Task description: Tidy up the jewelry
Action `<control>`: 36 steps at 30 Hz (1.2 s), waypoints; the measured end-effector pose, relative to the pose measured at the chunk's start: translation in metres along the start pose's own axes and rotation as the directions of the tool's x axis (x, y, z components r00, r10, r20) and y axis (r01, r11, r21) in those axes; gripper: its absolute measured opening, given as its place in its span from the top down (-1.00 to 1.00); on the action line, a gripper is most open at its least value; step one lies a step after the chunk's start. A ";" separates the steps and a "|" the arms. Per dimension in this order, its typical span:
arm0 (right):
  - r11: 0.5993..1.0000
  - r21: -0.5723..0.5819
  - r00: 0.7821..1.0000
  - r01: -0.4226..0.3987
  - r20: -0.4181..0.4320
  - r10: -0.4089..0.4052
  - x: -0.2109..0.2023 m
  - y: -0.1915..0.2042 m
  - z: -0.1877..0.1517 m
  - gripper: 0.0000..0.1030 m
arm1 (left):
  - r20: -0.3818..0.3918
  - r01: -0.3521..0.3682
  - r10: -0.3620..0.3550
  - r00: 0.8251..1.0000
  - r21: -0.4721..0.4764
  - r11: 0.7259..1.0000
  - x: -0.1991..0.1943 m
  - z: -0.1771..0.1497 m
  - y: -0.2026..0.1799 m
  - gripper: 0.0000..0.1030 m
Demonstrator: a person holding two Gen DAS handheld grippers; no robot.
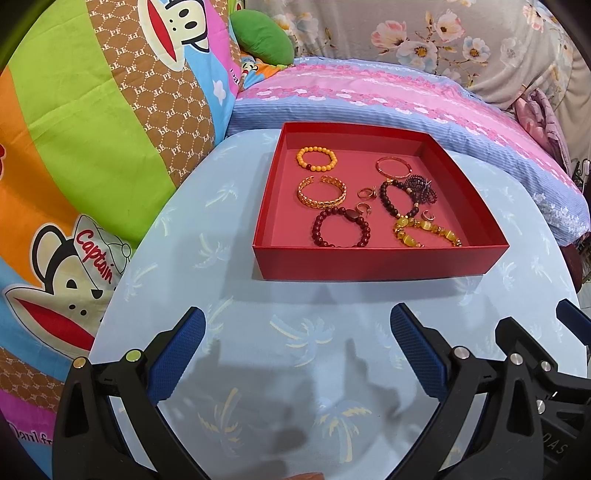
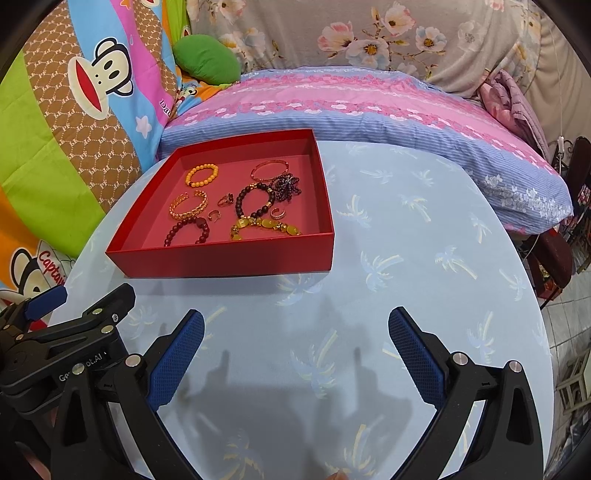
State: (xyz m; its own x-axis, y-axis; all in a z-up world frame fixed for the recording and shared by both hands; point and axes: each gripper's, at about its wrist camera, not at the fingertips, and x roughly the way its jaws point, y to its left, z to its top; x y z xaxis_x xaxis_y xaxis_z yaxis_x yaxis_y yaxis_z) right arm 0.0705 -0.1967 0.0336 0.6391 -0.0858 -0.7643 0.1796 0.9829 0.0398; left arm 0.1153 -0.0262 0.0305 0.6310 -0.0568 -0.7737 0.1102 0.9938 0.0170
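A red shallow box (image 1: 376,258) (image 2: 221,260) stands on a light-blue palm-print table (image 1: 295,332) (image 2: 406,258). Inside lie several pieces: an orange bead bracelet (image 1: 317,158) (image 2: 201,175), a gold cuff (image 1: 322,192) (image 2: 188,205), a dark red bead bracelet (image 1: 341,227) (image 2: 186,230), a rose bangle (image 1: 393,166) (image 2: 269,170), a dark bead bracelet (image 1: 399,197) (image 2: 255,201), a yellow stone bracelet (image 1: 424,230) (image 2: 266,227) and small rings (image 1: 366,192) (image 2: 224,200). My left gripper (image 1: 297,328) is open and empty in front of the box. My right gripper (image 2: 295,328) is open and empty, right of the box's front.
A colourful monkey-print cushion (image 1: 92,147) (image 2: 74,110) lies left of the table. A pink-and-blue pillow (image 1: 369,99) (image 2: 351,103) lies behind it, before floral fabric (image 2: 369,33). The table's round edge drops off at right toward a tiled floor (image 2: 569,332).
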 end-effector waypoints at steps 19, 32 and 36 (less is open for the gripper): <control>1.000 -0.005 1.000 0.000 -0.002 0.000 0.001 -0.001 -0.002 -0.87 | -0.003 -0.010 0.010 1.000 0.007 1.000 -0.001 0.003 0.000 -0.86; 1.000 -0.006 1.000 0.000 -0.004 0.000 0.001 0.000 -0.002 -0.87 | -0.007 -0.024 0.024 1.000 0.011 1.000 0.001 0.002 0.000 -0.86; 1.000 -0.007 1.000 0.000 -0.005 -0.001 0.001 0.000 -0.002 -0.87 | -0.001 -0.027 0.027 1.000 0.015 1.000 0.000 0.002 -0.001 -0.86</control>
State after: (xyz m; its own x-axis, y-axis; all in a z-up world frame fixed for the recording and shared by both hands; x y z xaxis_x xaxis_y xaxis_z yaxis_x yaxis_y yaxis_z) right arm 0.0700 -0.1966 0.0315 0.6354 -0.0855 -0.7674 0.1743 0.9841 0.0346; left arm 0.1170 -0.0271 0.0315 0.6332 -0.0301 -0.7734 0.1051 0.9933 0.0474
